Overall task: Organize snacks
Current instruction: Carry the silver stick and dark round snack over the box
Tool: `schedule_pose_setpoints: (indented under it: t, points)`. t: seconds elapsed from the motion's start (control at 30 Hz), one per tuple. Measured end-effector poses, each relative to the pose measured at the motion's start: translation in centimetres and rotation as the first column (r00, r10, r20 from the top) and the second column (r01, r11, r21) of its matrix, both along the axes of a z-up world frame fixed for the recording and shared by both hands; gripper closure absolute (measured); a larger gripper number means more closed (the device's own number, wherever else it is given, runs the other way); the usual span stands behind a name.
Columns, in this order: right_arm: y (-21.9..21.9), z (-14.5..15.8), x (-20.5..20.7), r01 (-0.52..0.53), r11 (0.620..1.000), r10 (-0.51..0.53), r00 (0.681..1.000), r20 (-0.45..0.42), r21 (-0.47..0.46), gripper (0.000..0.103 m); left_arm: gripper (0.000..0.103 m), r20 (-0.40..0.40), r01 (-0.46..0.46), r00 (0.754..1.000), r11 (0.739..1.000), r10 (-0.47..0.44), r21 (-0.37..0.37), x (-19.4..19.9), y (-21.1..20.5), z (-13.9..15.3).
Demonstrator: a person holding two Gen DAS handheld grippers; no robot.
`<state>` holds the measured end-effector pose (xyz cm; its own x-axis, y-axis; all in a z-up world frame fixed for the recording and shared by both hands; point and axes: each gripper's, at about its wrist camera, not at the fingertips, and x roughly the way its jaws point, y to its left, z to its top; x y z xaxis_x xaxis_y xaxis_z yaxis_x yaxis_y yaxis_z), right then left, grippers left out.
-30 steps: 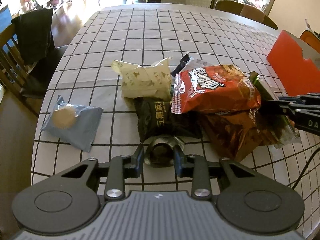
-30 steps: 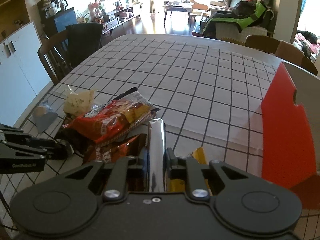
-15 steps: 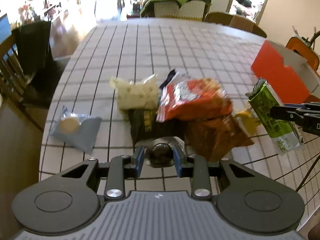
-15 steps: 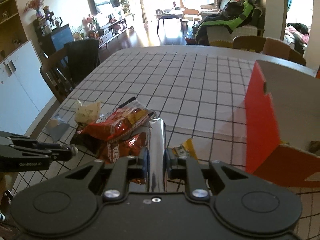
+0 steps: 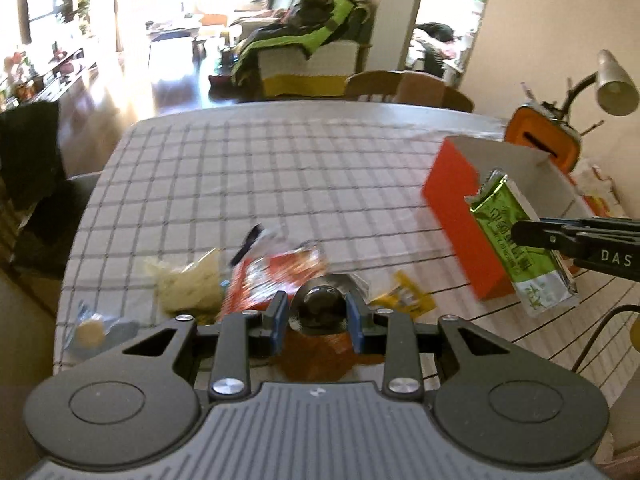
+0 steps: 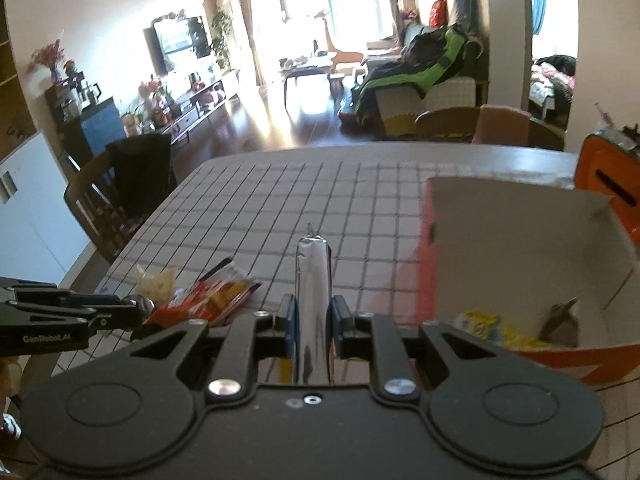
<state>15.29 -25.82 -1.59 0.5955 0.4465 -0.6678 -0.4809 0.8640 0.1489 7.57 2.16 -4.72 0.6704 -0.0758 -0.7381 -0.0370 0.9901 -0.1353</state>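
Note:
My left gripper (image 5: 318, 318) is shut on a small silver-wrapped dark snack (image 5: 324, 304), held above the snack pile. My right gripper (image 6: 313, 322) is shut on a green foil snack packet (image 5: 520, 246), seen edge-on as a silver strip (image 6: 313, 292) in the right wrist view, held beside the orange box (image 5: 460, 216). The box (image 6: 520, 240) is open and holds a yellow packet (image 6: 486, 326) and a dark one (image 6: 560, 320). On the checked table lie a red chip bag (image 5: 276, 280), a pale packet (image 5: 188, 284), a yellow packet (image 5: 408, 296) and a grey-blue cookie packet (image 5: 94, 330).
The round table's left edge (image 5: 60, 300) is close to the pile. Chairs stand at the left (image 6: 120, 192) and far side (image 5: 404, 86). An orange case (image 5: 540, 140) and a desk lamp (image 5: 612, 84) are behind the box. A cable (image 5: 600, 332) hangs at the right.
Both grippers have risen and drawn back from the pile, each with its snack. The right gripper has carried the green packet right, up to the orange box.

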Motion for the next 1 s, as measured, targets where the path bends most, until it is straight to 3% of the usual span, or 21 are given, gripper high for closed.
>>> schedule_pose_setpoints:
  t: [0.3,0.63,1.0]
  points:
    - [-4.5,1.9,1.7,0.067,0.998,-0.067,0.996,0.054,-0.011,0.085,0.073,0.036,0.097,0.995,0.995,-0.096,-0.010,3.7,-5.8,2.1]
    - [-10.5,1.8,4.1,0.168,0.985,-0.166,0.984,0.063,-0.029,0.085,0.073,0.038,0.193,0.980,0.981,-0.194,0.022,8.1,-13.4,2.4]
    - [-16.9,-0.3,7.5,0.247,0.966,-0.245,0.969,0.031,-0.078,0.085,0.073,-0.043,0.227,0.973,0.974,-0.226,0.023,13.9,-20.4,0.7]
